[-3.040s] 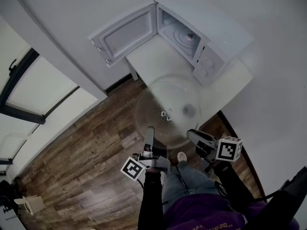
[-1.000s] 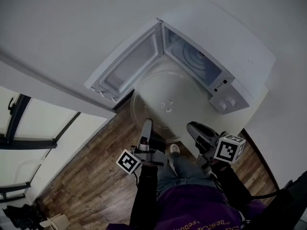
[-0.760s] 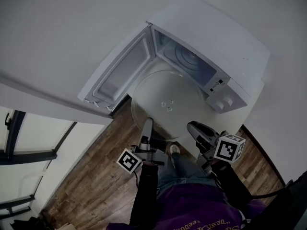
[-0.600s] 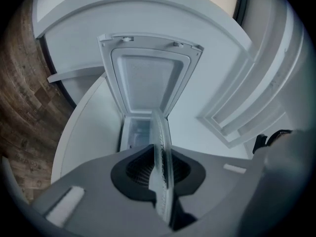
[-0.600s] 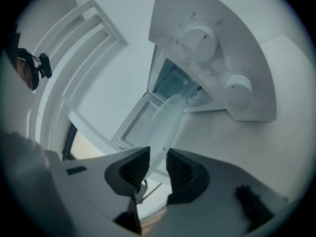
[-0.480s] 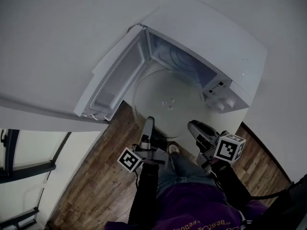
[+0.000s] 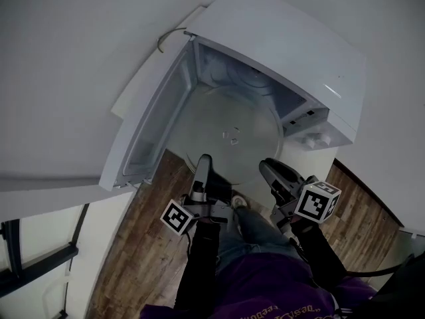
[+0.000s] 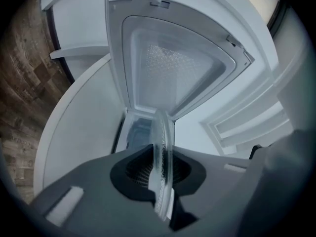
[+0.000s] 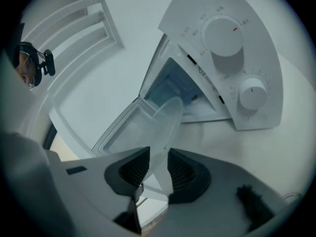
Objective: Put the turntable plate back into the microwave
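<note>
**Turntable plate** (image 7: 229,128): The clear glass disc is lying roughly level at the mouth of the microwave (image 7: 292,45). Its far edge is reaching into the open cavity. Its near half is projecting out in front of the microwave, where both grippers are bearing it by the rim.

**Door** (image 7: 149,121): It is standing swung wide open on the microwave's hinge side, with its inner face towards the plate.

**Left gripper** (image 7: 202,161): It is taking the plate's near rim on the door side of the microwave. Its jaws are clenched on the glass edge, with the ribbed pads pressing on both faces.

**Right gripper** (image 7: 268,167): It is taking the near rim on the microwave's control-panel side. Its jaws have just been easing a little wider. The rim is sitting between the pads, and the pads are bearing on it.

**Control panel**: The two dials (image 9: 223,35) are showing on the microwave's front, beside the cavity opening.

**Surroundings**: The wooden floor (image 7: 143,258) is showing below and in front of the microwave, on the door side.
</note>
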A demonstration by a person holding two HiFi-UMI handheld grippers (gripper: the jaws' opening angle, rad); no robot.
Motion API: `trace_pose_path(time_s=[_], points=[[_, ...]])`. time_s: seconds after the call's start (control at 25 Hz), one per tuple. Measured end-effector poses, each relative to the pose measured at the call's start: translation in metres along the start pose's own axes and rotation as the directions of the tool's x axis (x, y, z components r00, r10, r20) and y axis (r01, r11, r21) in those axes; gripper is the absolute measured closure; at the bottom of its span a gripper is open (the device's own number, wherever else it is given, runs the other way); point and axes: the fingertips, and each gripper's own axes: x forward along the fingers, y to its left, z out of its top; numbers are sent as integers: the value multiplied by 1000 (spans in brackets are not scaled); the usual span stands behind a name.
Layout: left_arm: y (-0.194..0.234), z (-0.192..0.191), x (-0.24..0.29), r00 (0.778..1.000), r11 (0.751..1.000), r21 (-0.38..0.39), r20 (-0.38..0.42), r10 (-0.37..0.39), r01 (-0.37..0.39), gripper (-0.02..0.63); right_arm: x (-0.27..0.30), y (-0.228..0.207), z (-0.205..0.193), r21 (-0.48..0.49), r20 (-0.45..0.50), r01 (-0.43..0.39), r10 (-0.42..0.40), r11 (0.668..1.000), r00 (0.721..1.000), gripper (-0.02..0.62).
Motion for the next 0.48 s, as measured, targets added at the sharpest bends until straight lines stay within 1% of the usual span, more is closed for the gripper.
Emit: trace_pose_path(time_s=[0.16, 0.32, 0.48], points=[[8, 4, 9, 999, 1000, -16, -31, 12, -13, 566, 5, -4, 1, -16, 10, 58, -57, 998, 998, 482], [13, 4, 18, 997, 999, -26, -77, 17, -19, 566, 6, -7, 1, -14, 29, 104, -104, 994, 994, 477], [17, 5, 29, 994, 999, -29, -108, 13, -16, 565, 9, -12, 3, -7, 61, 135, -134, 991, 989, 476]])
